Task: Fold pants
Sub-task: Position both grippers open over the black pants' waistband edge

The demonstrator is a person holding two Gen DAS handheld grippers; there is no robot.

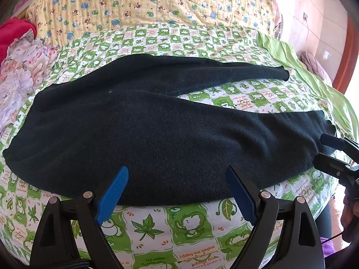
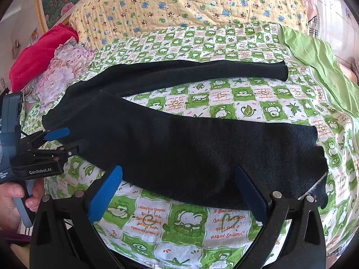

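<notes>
- Left wrist view: our left tongs [image 1: 177, 192] stand spread wide, blue pads apart and empty, hovering at the near edge of the dark pants [image 1: 143, 132]. The pants lie flat on the green frog-print sheet [image 1: 190, 228] of the bed, waistband to the left, the two legs splayed out to the right.
- In the same view the right tongs [image 1: 323, 150] show at the far right, just beside the hem of the near leg. We judge them open and not yet biting cloth, though their pads are dark and partly cut off by the frame.
- To fold well, we think each pair should pinch the near leg's outer edge, one by the hip and one by the hem, then lift together and lay it squarely onto the far leg.
- Right wrist view: our right tongs [image 2: 179, 192] are spread and hold nothing, with the near leg's hem [image 2: 318, 157] just ahead and to the right.
- The left tongs [image 2: 67, 137] appear at the left edge near the waistband, pads parted, a hand [image 2: 13, 197] gripping the handle below.
- Hard to make out: the waistband's left end fades into a floral cloth [image 2: 65, 71], and dark fabric hides any seams or pockets.
</notes>
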